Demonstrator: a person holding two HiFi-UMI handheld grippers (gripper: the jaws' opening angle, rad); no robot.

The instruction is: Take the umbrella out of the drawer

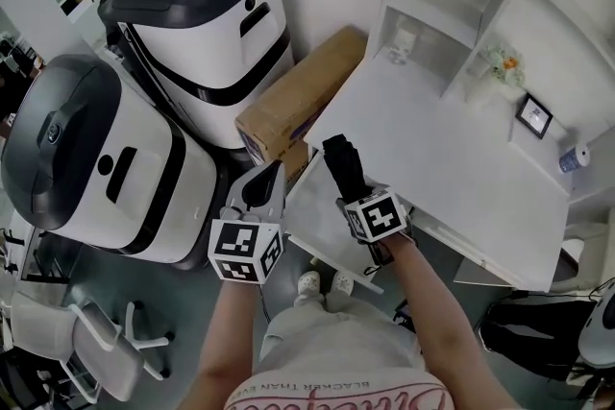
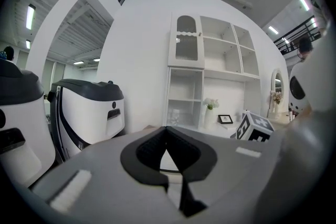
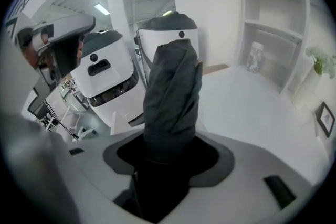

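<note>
Open desktop; box near left claw

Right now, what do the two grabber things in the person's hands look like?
Both the left gripper and the right gripper have grey bodies with black-padded jaws. A white cube with black square markers sits on the left one, and another on the right. No sleeves cover the forearms. The light shirt has pink lettering.
</note>
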